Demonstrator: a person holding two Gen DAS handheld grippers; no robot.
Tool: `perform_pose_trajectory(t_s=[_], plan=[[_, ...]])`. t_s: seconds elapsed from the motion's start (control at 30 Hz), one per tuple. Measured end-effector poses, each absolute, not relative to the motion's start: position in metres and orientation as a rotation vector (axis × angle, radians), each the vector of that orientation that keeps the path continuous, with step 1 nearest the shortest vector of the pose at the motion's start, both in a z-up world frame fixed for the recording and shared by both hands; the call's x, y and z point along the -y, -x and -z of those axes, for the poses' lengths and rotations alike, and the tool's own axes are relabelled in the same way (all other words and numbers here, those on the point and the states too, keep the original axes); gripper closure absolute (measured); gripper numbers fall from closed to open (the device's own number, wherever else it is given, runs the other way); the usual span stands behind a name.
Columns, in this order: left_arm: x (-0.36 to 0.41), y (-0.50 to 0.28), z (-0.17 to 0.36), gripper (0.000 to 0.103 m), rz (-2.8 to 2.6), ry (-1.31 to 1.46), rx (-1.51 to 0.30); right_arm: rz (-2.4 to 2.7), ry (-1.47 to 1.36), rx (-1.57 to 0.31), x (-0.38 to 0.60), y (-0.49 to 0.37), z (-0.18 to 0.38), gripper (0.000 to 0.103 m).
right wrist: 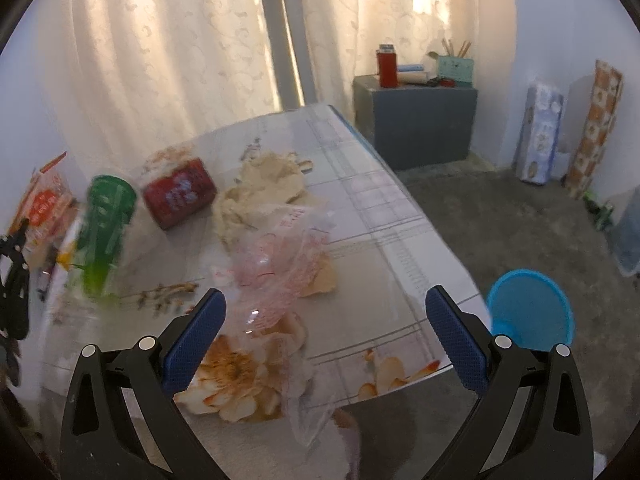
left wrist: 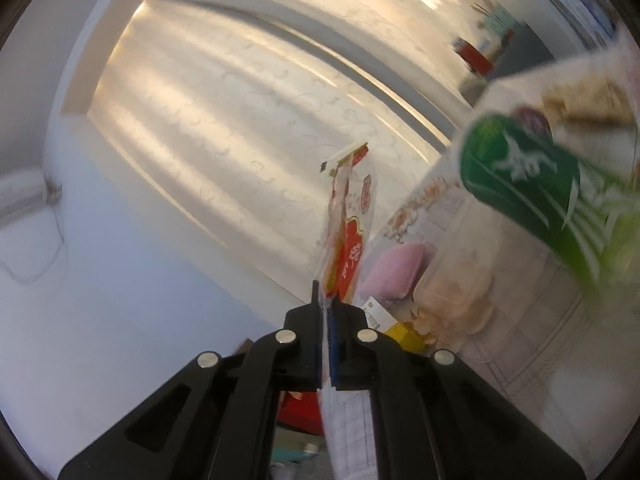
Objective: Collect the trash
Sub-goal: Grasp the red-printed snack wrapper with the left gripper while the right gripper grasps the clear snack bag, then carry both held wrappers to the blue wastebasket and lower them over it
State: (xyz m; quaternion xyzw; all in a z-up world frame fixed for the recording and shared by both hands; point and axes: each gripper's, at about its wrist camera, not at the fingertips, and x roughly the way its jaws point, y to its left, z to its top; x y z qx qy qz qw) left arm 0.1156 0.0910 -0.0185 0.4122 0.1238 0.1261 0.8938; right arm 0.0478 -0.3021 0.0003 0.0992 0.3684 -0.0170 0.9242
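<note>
Red and white foil, a flattened snack wrapper [left wrist: 347,236], stands edge-on from the left gripper [left wrist: 328,312], whose two blue pads are clenched on its lower end, with the wrapper raised in front of the pale curtains [left wrist: 224,128]. From the right wrist view the same wrapper [right wrist: 42,204] shows at the far left edge of the table [right wrist: 400,216], above the black frame of the left gripper [right wrist: 14,280]. The right gripper [right wrist: 326,312] hangs released, its jaws spread wide with nothing between them, over the near end of the table. Below it lies one crumpled clear plastic bag [right wrist: 280,256] with pink print, reaching to the near edge of the tabletop. Further in lie one green cup-shaped pack [right wrist: 106,220] on its side, one red packet [right wrist: 180,196] just beside it, and one wad of beige crumpled paper [right wrist: 260,192]; the green pack [left wrist: 532,184] also fills the right of the left wrist view, blurred. The right half of the flowered tablecloth is bare as far as its right edge and its far corner. Past that edge is open grey floor [right wrist: 500,216], with one blue round bin [right wrist: 530,308] just beside the near right corner. A dark cabinet [right wrist: 416,124] stands against the far wall, and two tall wrapped packs [right wrist: 540,132] lean in the right corner.
</note>
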Motion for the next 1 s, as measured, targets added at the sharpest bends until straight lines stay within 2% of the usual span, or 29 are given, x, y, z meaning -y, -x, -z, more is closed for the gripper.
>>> perform_pose_trajectory(t_s=[0.1,0.33,0.5,0.63,0.67,0.7,0.8,0.87,0.9,1.0], plan=[[-0.104,-0.095,0.005,0.101,-0.248,-0.713,-0.292,-0.040,-0.317,-0.797,0.310,-0.052,0.004,0.008],[-0.113,-0.077,-0.027,0.101,-0.163,-0.372,-0.380,-0.164,-0.629,-0.916,0.327,-0.085,0.029,0.018],[-0.139,-0.064,-0.030,0.101,-0.110,-0.149,-0.425,-0.139,-0.667,-0.973,0.321,-0.106,0.039,0.027],[-0.151,-0.053,-0.030,0.101,-0.115,-0.090,-0.422,-0.130,-0.635,-1.008,0.309,-0.108,0.044,0.046],[-0.152,-0.052,-0.029,0.101,-0.117,-0.084,-0.423,-0.128,-0.611,-1.009,0.305,-0.108,0.045,0.056],[-0.154,-0.048,-0.029,0.102,-0.116,-0.073,-0.426,-0.127,-0.591,-1.013,0.302,-0.109,0.046,0.061],[-0.158,-0.050,-0.027,0.102,-0.113,-0.047,-0.434,-0.129,-0.581,-1.020,0.298,-0.110,0.049,0.084],[-0.162,-0.048,-0.030,0.102,-0.121,-0.034,-0.430,-0.129,-0.582,-1.012,0.297,-0.106,0.046,0.089],[-0.164,-0.046,-0.031,0.102,-0.127,-0.018,-0.428,-0.127,-0.575,-1.007,0.296,-0.104,0.043,0.095],[-0.172,-0.044,-0.034,0.102,-0.127,0.041,-0.433,-0.125,-0.562,-0.995,0.294,-0.098,0.035,0.101]])
